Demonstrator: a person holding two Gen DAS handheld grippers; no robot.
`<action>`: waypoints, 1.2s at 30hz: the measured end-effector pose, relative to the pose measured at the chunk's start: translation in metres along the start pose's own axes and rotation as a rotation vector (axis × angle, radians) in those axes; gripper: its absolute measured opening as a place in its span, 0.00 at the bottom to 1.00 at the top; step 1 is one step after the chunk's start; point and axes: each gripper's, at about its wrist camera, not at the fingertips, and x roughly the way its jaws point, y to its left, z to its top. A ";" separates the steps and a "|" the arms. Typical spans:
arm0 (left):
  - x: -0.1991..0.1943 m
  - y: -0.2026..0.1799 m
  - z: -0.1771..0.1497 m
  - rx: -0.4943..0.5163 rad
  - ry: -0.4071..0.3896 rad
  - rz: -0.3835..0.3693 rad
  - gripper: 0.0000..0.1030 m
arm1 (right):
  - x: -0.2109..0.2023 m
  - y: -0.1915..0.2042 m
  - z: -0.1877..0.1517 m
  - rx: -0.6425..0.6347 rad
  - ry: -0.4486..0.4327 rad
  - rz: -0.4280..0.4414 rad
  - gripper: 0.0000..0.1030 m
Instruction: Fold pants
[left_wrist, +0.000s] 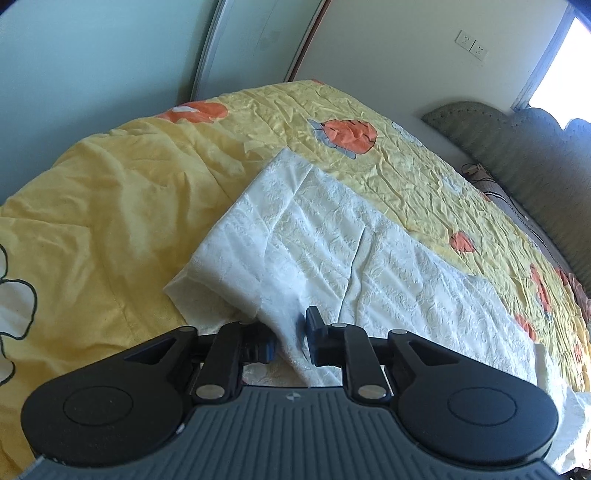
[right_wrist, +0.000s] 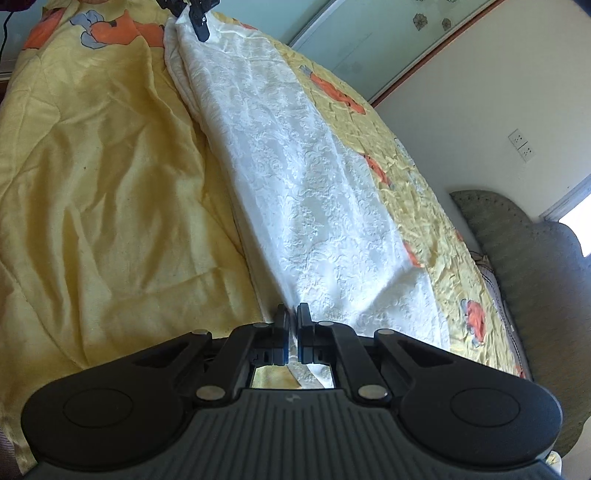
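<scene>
White textured pants (left_wrist: 332, 236) lie as a long folded strip across a yellow bedspread (left_wrist: 110, 206). In the left wrist view my left gripper (left_wrist: 290, 338) is at one end of the strip. Its jaws stand a little apart and a fold of the white cloth hangs loosely between them, hiding part of the left finger. In the right wrist view the pants (right_wrist: 295, 177) run away from my right gripper (right_wrist: 293, 321), which is shut on the near end of the cloth. The left gripper (right_wrist: 195, 18) shows at the far end of the strip, at the top of that view.
The bedspread (right_wrist: 103, 177) is wrinkled, with orange and grey cartoon prints. A green padded headboard (left_wrist: 517, 147) curves along the right side. Walls, a sliding wardrobe door (right_wrist: 369, 40) and wall sockets (left_wrist: 471, 44) stand behind the bed.
</scene>
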 end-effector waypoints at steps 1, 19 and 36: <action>-0.006 -0.001 0.000 0.002 -0.008 0.020 0.28 | -0.004 0.002 0.000 -0.016 0.007 -0.010 0.05; -0.013 -0.215 -0.072 0.532 -0.034 -0.250 0.50 | -0.058 -0.166 -0.197 1.480 -0.217 -0.091 0.82; 0.048 -0.275 -0.176 0.731 -0.105 -0.265 0.86 | -0.003 -0.227 -0.254 1.965 -0.319 -0.049 0.93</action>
